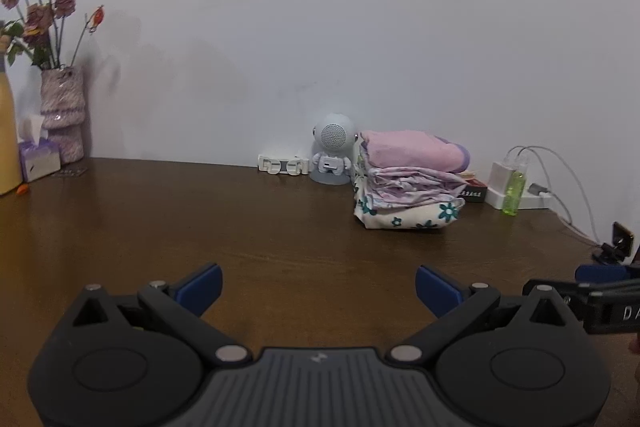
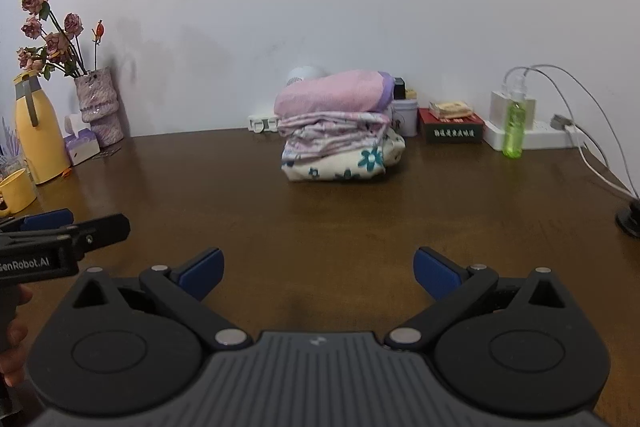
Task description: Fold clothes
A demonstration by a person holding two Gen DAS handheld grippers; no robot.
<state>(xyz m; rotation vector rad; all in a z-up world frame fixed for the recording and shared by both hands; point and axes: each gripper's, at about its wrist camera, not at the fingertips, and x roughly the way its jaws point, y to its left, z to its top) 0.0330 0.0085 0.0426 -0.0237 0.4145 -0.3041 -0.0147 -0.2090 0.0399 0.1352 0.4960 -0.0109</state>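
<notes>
Both tongs, left tongs (image 1: 318,285) and right tongs (image 2: 318,269), gape wide and hold nothing above the surface (image 2: 240,195). Folded clothes (image 2: 340,131) sit stacked at its far edge; we judge folding finished, so we should leave the stack square.

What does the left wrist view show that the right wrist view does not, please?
Only the left wrist view shows the robot-shaped speaker's full body. Only the right wrist view shows the yellow mug and white tin. Both share the stack of folded clothes, the green bottle, the vase of dried roses, and both open grippers, left and right.
</notes>
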